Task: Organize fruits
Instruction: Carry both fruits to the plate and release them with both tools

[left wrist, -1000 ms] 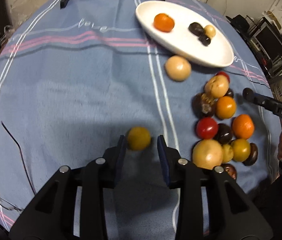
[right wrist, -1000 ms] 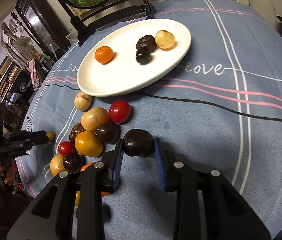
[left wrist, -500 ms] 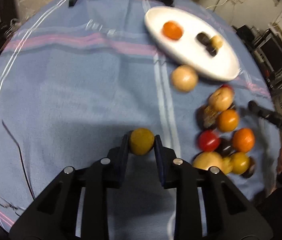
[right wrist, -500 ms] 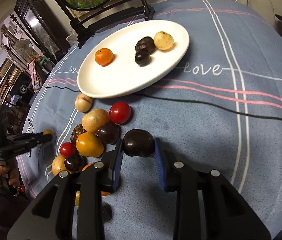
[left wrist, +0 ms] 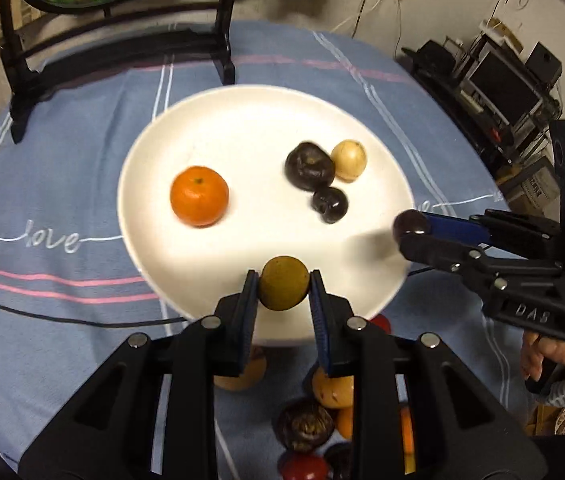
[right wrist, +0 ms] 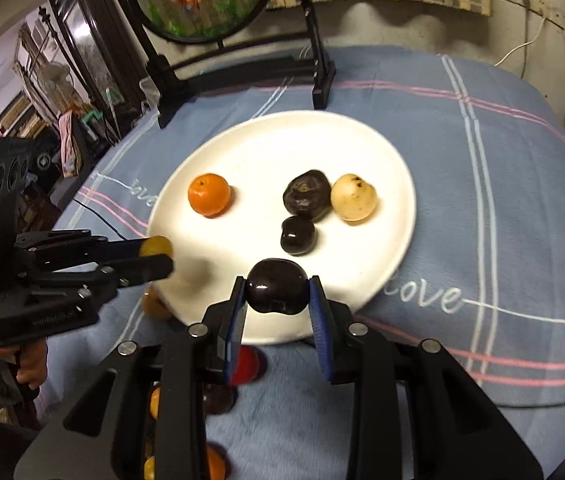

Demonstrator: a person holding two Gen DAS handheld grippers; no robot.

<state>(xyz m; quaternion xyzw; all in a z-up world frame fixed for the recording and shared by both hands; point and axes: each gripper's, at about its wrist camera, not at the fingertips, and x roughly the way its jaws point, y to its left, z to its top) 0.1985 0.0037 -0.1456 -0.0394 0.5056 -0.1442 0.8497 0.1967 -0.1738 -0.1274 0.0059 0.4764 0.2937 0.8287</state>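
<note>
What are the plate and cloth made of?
Plate: looks like glazed ceramic, plain white, smooth, with a thick rounded rim; could be melamine. Cloth: soft woven fabric, matte blue, slightly fuzzy, with stitched stripes and embroidered lettering.

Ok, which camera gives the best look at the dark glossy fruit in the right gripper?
Right wrist view: the dark glossy fruit sits centred between the jaws. Left wrist view shows only its tip at the right gripper.

Dim indoor light, brightest on the white plate point(left wrist: 242, 128), which glares softly. Grey shadows smear across its rim toward 4 o'clock. Motion blur softens the plate's edges and the nearer fruit; fisheye bending and black vignetting crowd every corner.
</note>
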